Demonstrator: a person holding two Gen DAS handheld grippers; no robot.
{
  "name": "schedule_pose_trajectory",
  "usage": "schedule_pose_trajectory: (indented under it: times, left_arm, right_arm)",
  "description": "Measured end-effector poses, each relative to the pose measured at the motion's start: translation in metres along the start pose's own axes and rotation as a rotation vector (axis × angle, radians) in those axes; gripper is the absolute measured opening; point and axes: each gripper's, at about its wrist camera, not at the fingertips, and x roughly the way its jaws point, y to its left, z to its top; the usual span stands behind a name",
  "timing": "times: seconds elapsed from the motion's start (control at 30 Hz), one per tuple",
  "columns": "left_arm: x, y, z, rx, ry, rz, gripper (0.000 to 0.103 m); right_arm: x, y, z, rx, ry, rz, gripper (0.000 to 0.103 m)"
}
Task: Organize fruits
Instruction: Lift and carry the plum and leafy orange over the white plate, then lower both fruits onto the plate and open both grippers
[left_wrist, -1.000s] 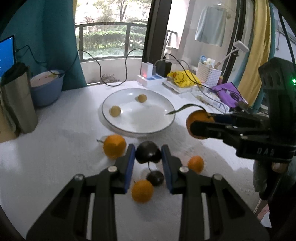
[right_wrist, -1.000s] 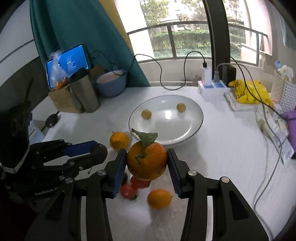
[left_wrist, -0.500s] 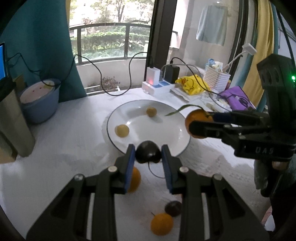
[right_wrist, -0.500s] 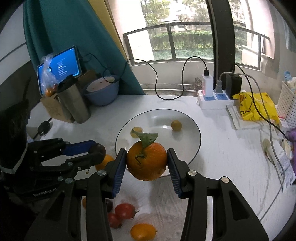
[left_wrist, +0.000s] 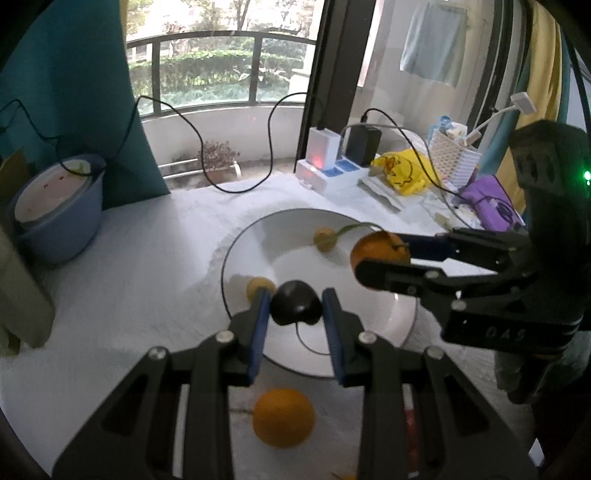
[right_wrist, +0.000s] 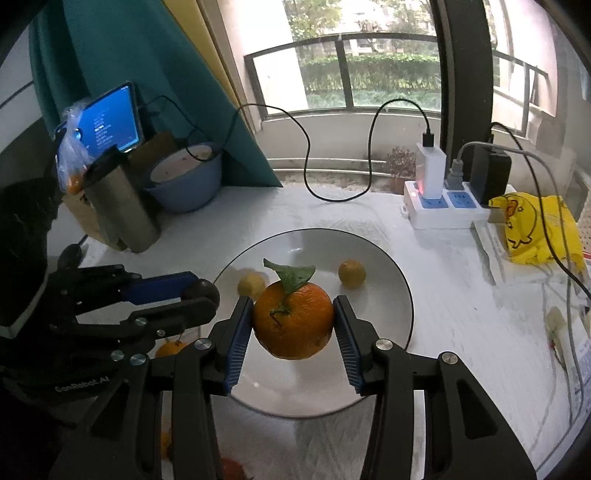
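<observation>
My left gripper (left_wrist: 295, 310) is shut on a dark purple fruit (left_wrist: 295, 307) with a thin stem, held above the near left part of the white plate (left_wrist: 402, 326). My right gripper (right_wrist: 293, 325) is shut on an orange with a green leaf (right_wrist: 293, 325), held above the plate (right_wrist: 400, 291). Two small yellow fruits (right_wrist: 352, 273) lie on the plate. A loose orange (left_wrist: 283, 417) lies on the white table in front of the plate. In the left wrist view the right gripper (left_wrist: 384, 258) holds its orange (left_wrist: 378, 249) over the plate's right side.
A blue bowl (right_wrist: 184, 184), a steel tumbler (right_wrist: 122, 206) and a tablet (right_wrist: 107, 118) stand at the back left. A power strip with chargers (right_wrist: 443, 210), cables and a yellow bag (right_wrist: 535, 229) are at the back right. More fruit (right_wrist: 171, 347) lies near the plate's left front.
Both grippers have moved forward with their fruits and now hang over the plate. The loose fruits on the table have dropped back toward the bottom of both views.
</observation>
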Motion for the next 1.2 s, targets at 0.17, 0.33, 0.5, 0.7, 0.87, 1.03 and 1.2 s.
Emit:
schedule_pose_trajectory:
  times: [0.17, 0.33, 0.5, 0.7, 0.87, 1.03, 1.2]
  left_arm:
    - [0.013, 0.007, 0.012, 0.017, 0.001, -0.001, 0.03]
    - [0.03, 0.016, 0.021, 0.018, 0.016, -0.006, 0.03]
    - [0.048, 0.028, 0.027, 0.005, 0.057, -0.025, 0.03]
    - [0.061, 0.03, 0.032, 0.014, 0.081, -0.041, 0.03]
    - [0.07, 0.034, 0.029, -0.005, 0.102, -0.037, 0.031]
    - [0.071, 0.039, 0.03, -0.027, 0.106, -0.033, 0.031]
    - [0.065, 0.037, 0.029, -0.03, 0.097, -0.039, 0.031]
  right_arm:
    - [0.017, -0.005, 0.006, 0.01, 0.012, 0.0, 0.047]
    - [0.035, -0.01, 0.011, 0.033, 0.027, 0.009, 0.047]
    - [0.052, -0.017, 0.013, 0.067, 0.063, 0.019, 0.047]
    - [0.063, -0.024, 0.016, 0.1, 0.077, -0.003, 0.047]
    - [0.07, -0.03, 0.02, 0.145, 0.069, -0.012, 0.047]
    - [0.074, -0.031, 0.02, 0.154, 0.064, -0.005, 0.047]
    - [0.071, -0.032, 0.022, 0.174, 0.058, -0.009, 0.047]
